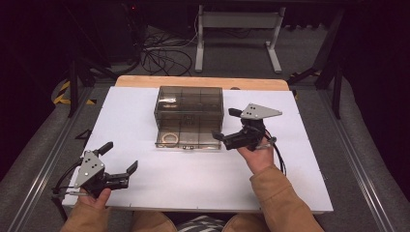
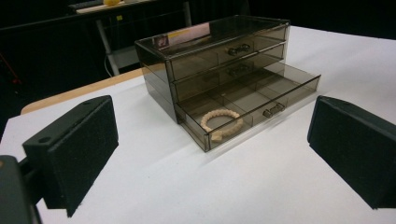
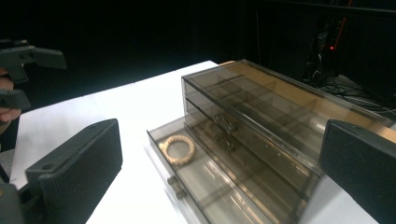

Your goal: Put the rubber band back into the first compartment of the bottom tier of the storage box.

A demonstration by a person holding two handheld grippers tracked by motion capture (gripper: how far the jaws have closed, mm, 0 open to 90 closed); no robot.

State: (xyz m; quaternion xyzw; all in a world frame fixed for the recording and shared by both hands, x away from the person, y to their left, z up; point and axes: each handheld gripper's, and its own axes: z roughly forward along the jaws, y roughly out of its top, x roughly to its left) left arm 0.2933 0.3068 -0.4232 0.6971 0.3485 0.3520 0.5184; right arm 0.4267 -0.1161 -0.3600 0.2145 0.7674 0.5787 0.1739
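Risk first: we hold the right gripper (image 1: 226,124), jaws wide apart and empty, just beside the open bottom drawer (image 1: 186,137) of the smoked organizer (image 1: 189,106) near the table's (image 1: 145,179) far edge. A careless sweep could knock the drawer or jolt the beaded bracelet (image 1: 169,139) lying inside. Our left gripper (image 1: 120,162) waits spread and empty at the near left corner.

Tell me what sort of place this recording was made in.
Probably a lab or workshop recording setup, not a home: a white board table on a metal frame, loose black cables on the grey carpet behind it, and a bare white metal desk frame against a dark backdrop.
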